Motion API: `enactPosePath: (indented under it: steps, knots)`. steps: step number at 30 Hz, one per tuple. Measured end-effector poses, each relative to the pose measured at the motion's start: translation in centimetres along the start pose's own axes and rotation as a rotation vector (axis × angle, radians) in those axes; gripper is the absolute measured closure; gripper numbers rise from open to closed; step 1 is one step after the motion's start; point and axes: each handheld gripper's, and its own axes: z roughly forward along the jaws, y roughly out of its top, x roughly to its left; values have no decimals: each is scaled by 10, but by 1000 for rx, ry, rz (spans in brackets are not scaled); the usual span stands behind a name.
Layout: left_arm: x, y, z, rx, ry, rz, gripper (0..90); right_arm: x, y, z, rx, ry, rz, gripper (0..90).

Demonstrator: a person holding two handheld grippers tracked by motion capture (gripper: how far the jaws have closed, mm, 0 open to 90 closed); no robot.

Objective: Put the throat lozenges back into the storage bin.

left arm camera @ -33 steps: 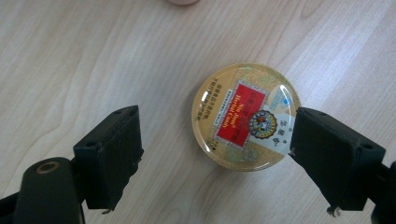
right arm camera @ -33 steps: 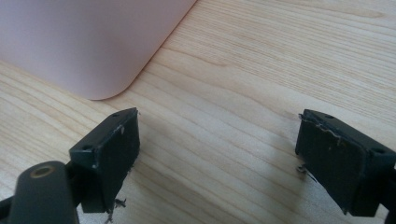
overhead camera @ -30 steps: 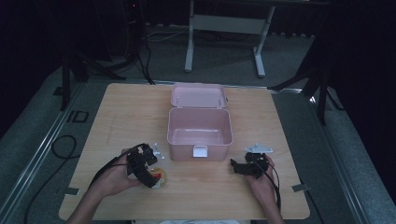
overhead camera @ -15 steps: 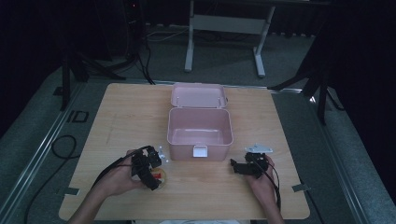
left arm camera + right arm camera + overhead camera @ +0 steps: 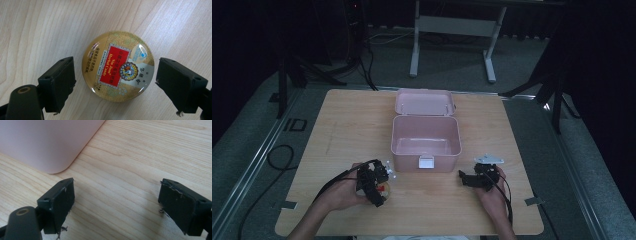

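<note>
Where the left claw [image 5: 379, 189] hovers, it half-hides the tin [image 5: 383, 188].

round gold candy tin [image 5: 118, 65] lies flat on the wooden table [image 5: 37, 30], between the spread jaws, untouched.

glossy round tin [image 5: 118, 65]; matt black tongs [image 5: 115, 83]; smooth pink plastic box [image 5: 426, 136]; pale wood-grain table [image 5: 337, 130].

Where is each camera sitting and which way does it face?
High view: above the person's side, looking forward and down at the table, open pink box, both forearms.
Left gripper view: on the left gripper, looking down at a round candy tin between open jaws.
Right gripper view: on the right gripper, facing the box corner, shared with the high view.
</note>
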Motion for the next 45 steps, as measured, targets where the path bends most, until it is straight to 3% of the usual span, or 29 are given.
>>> enactPosePath:
  steps: [20,26,45]
  knots:
    - [-2,7,11,50,-7,25,154,0,0,0,0,0,0,134]
    - [-2,8,13,61,-5,25,192,0,0,0,0,0,0,134]
    - [3,6,5,66,-10,19,210,0,0,0,-1,0,-1,133]
